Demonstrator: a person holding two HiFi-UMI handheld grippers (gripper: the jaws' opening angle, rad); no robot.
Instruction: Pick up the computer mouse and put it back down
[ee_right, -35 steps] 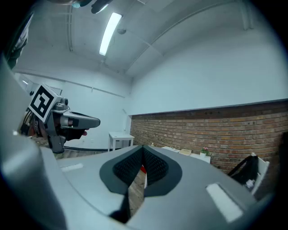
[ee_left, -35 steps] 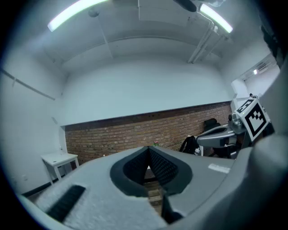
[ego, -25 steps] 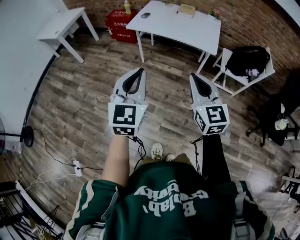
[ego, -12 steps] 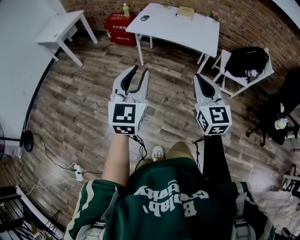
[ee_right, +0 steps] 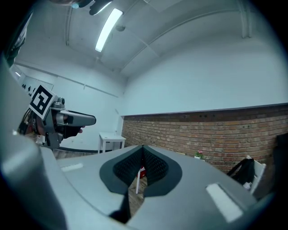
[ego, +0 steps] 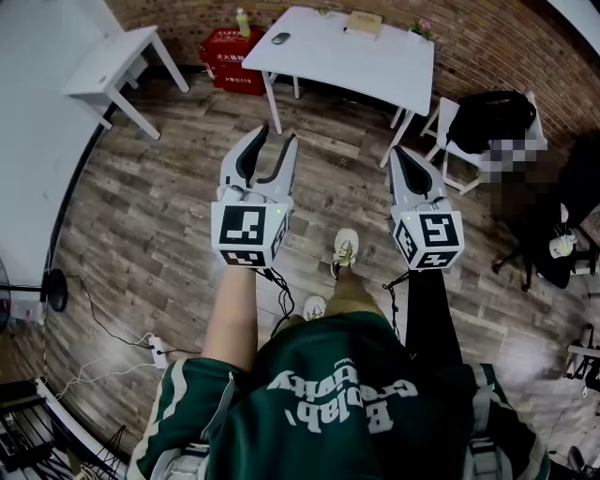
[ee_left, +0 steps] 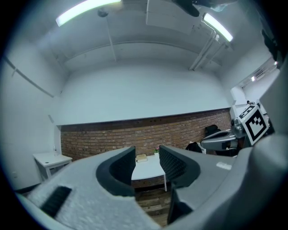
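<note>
The computer mouse (ego: pixel 279 38), small and dark, lies on the left end of the white table (ego: pixel 375 66) far ahead. Both grippers are held level above the wood floor, well short of the table. My left gripper (ego: pixel 278 136) is open; its jaws have just been opening and nothing is between them. In the left gripper view the gap of the left gripper (ee_left: pixel 147 155) frames the white table (ee_left: pixel 148 170); no mouse shows there. My right gripper (ego: pixel 396 150) is shut and empty, as the right gripper view shows it (ee_right: pixel 143 150).
A book (ego: pixel 364 21) lies on the table's far side. A red crate (ego: pixel 225 47) with a green bottle (ego: pixel 244 19) stands left of it, then a small white side table (ego: pixel 117 56). A chair with a black bag (ego: pixel 492 122) stands to the right. My foot (ego: pixel 345 248) is stepping forward.
Both grippers and the person have moved forward toward the white table. The left gripper's jaws went from shut to open. A foot has swung out in front.
</note>
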